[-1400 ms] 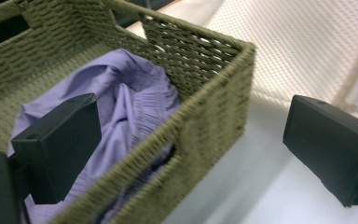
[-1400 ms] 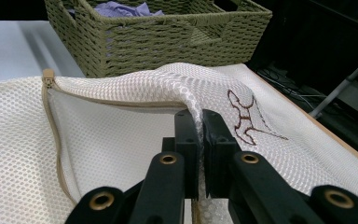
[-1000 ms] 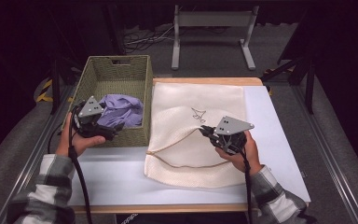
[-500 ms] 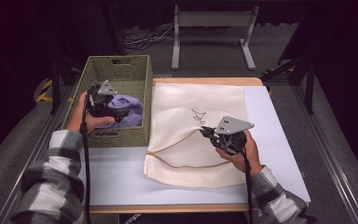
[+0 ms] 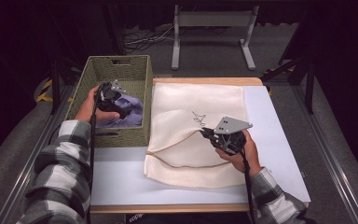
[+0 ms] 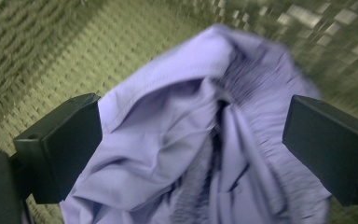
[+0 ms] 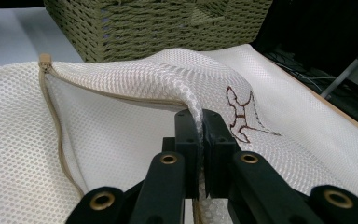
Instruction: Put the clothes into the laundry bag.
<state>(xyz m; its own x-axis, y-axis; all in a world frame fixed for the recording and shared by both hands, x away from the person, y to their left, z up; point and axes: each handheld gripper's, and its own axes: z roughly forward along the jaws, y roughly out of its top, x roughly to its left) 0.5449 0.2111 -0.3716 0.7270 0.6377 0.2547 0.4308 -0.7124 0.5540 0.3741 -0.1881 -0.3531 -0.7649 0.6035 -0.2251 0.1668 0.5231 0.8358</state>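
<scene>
Inside the woven basket (image 5: pixel 121 70), the purple garment (image 6: pixel 200 149) is straddled, ungripped, by the wide-open left gripper (image 6: pixel 191 140), while the mesh bag (image 7: pixel 121 93), beside the basket, is pinched open by the closed right gripper (image 7: pixel 200 135).

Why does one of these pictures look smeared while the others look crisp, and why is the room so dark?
Left gripper view: the purple cloth and woven basket are streaked with motion blur. Right gripper view: the mesh bag is sharp, its weave clear near the jaws. High view: light falls on the table; the floor around it lies in deep shadow.
</scene>
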